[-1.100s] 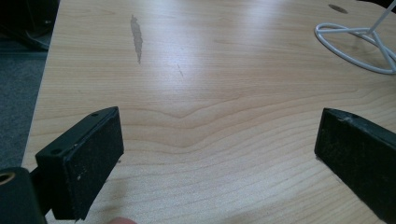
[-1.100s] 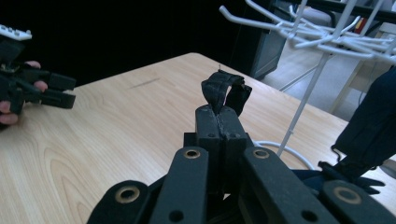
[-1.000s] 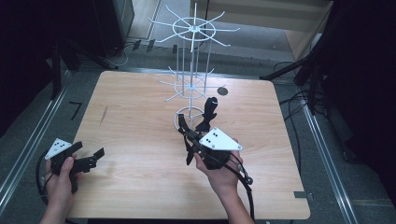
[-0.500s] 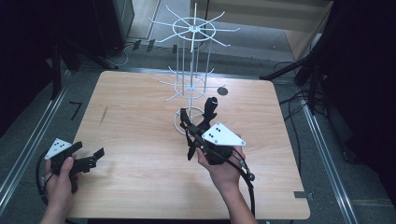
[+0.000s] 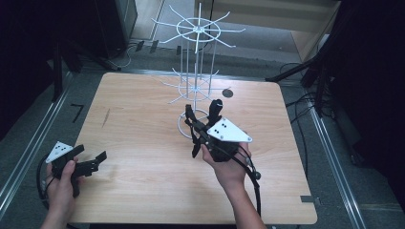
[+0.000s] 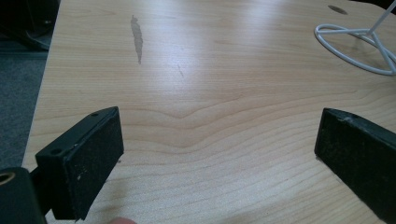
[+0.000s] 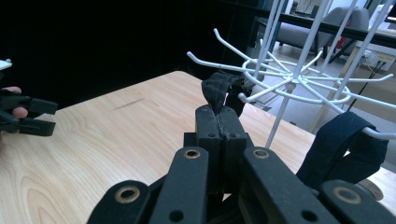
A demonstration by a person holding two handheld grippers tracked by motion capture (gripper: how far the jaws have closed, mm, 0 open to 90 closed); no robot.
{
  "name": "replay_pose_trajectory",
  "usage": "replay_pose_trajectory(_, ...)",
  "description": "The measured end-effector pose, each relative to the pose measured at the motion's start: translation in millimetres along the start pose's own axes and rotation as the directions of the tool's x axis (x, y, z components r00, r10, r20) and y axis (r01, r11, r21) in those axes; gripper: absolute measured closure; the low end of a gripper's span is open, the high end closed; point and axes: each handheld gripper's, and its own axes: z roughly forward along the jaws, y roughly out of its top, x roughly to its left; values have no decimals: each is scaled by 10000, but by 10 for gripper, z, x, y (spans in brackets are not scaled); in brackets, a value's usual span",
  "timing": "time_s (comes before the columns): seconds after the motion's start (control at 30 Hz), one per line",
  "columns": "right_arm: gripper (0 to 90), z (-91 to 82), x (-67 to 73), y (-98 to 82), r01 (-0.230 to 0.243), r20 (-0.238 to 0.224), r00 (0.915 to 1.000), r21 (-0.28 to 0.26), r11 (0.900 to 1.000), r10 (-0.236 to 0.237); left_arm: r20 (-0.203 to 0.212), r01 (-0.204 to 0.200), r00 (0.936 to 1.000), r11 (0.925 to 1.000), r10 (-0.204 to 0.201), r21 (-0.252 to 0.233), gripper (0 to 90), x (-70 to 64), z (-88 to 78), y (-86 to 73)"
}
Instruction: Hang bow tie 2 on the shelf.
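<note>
Hanging step: right gripper (image 7: 218, 122) clamped on black strap (image 7: 215, 91), at lower hook of white wire rack (image 5: 196, 90), desk (image 5: 143, 143) centre. Left gripper (image 5: 90, 163) jaws apart, idle at 8 o'clock. Next, likely: slip loop over prong, release.

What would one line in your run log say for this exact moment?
right gripper: shut on black strap, held near white wire rack | left gripper: open, nothing between jaws, over wooden table

Wire rack (image 5: 196, 86) on table (image 5: 143, 124), far side
</note>
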Motion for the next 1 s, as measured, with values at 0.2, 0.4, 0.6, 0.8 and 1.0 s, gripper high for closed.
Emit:
replay_pose_trajectory(0.2, 900, 40, -46, 27, -15, 148, 9999, 27, 10000, 15, 6, 5, 10000, 10000, -5, -3, 16, 1, 0, 0)
replay_pose_trajectory(0.4, 900, 52, -90, 49, -130, 270, 9996, 19, 9999, 129, 8, 5, 10000, 10000, -5, -3, 16, 1, 0, 0)
replay_pose_trajectory(0.6, 900, 86, -148, 31, -239, 417, 9989, 107, 9997, 234, 7, 20, 10000, 10000, -20, -15, 16, 0, 1, 0)
replay_pose_trajectory(0.8, 900, 134, -200, 11, -585, 523, 9970, 235, 9980, 572, 22, 20, 10000, 10000, -20, -33, 16, 1, 4, -1)
replay_pose_trajectory(1.0, 900, 187, -234, -13, -877, 663, 9942, 399, 9953, 849, 25, 17, 10000, 10000, -17, -18, 17, 1, 2, 0)
